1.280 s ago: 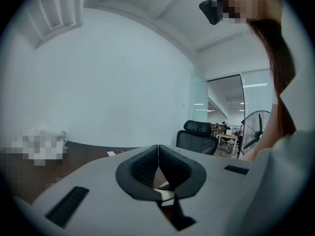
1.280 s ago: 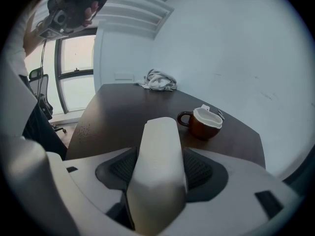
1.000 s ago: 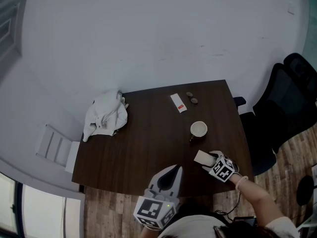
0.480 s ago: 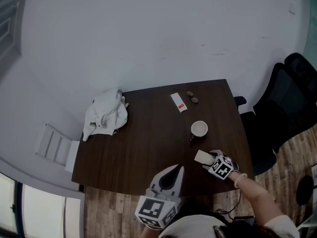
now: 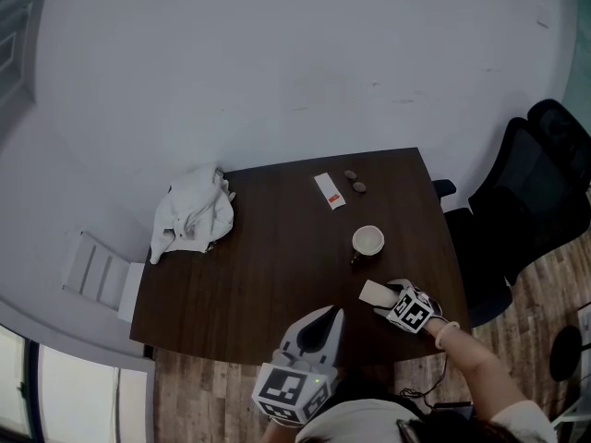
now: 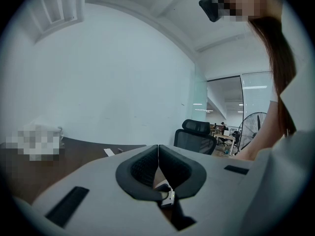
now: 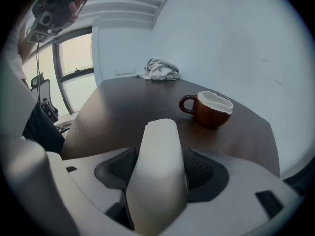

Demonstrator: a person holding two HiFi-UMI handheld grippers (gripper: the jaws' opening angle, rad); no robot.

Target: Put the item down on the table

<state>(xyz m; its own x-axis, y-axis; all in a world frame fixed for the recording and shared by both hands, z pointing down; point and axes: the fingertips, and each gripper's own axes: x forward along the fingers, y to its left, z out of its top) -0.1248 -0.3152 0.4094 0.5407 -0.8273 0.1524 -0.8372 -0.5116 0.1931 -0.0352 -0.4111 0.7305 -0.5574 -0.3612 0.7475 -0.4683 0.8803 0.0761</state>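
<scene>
My right gripper (image 5: 386, 299) is shut on a white, flat, rounded item (image 5: 372, 293) that sticks out ahead of the jaws over the front right of the dark wooden table (image 5: 268, 266). In the right gripper view the item (image 7: 158, 166) fills the gap between both pads. I cannot tell whether its tip touches the tabletop. My left gripper (image 5: 319, 326) hangs at the table's front edge. Its jaws are pressed together with nothing between them (image 6: 157, 161).
A brown cup (image 5: 367, 241) with a white inside (image 7: 211, 108) stands just beyond the held item. At the far left lies a crumpled white cloth (image 5: 192, 215). A white strip (image 5: 329, 191) and two small brown bits (image 5: 355, 181) lie at the back. A black chair (image 5: 526, 201) stands to the right.
</scene>
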